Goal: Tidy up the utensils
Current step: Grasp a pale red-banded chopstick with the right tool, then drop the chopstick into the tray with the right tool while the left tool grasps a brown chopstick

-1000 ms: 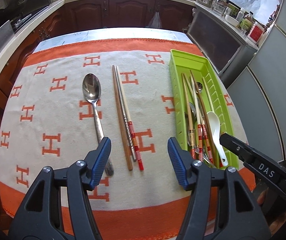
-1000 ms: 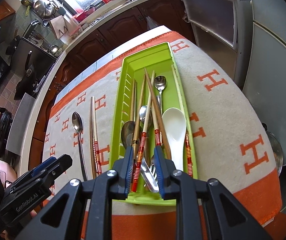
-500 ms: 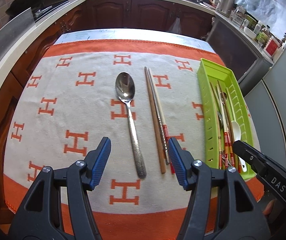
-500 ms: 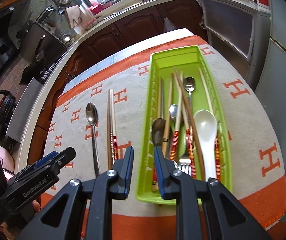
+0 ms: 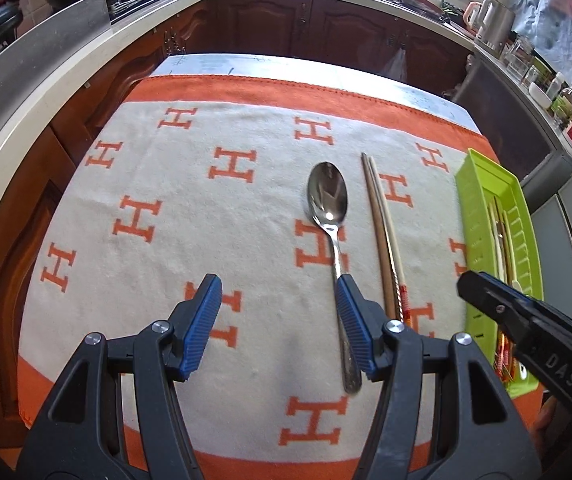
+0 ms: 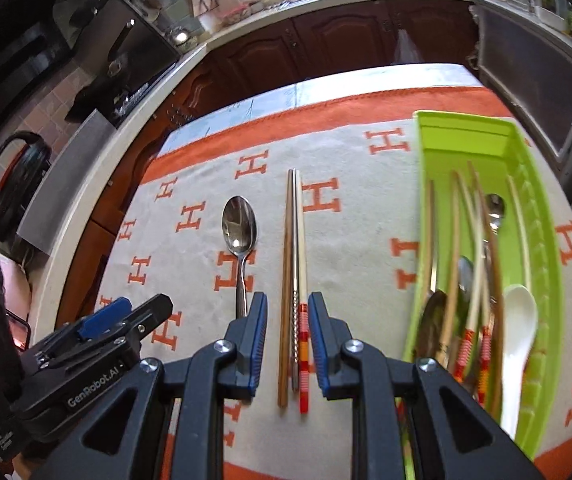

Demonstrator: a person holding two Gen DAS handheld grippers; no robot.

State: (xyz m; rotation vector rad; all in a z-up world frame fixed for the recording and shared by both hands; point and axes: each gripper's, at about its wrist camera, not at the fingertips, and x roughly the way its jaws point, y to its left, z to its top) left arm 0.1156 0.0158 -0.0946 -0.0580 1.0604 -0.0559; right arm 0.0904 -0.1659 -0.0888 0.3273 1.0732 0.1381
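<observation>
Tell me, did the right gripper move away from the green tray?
Yes. The right gripper slid left, off the green tray, and now straddles the chopsticks on the cloth.

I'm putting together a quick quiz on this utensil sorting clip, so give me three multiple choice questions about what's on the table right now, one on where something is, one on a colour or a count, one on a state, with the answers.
1. Where does the metal spoon lie?
A. inside the tray
B. on the cloth, left of the loose chopsticks
C. held in a claw

2. What colour is the utensil tray?
A. lime green
B. blue
C. white

3. How does the right claw stand?
A. shut on the white spoon
B. open, fingers either side of the loose chopsticks
C. shut on nothing

Answers:
1 B: in the right wrist view the spoon rests on the H-patterned cloth beside the chopsticks.
2 A: its walls and rim are bright green.
3 B: the blue pads flank the chopstick handles with a gap on each side.
</observation>
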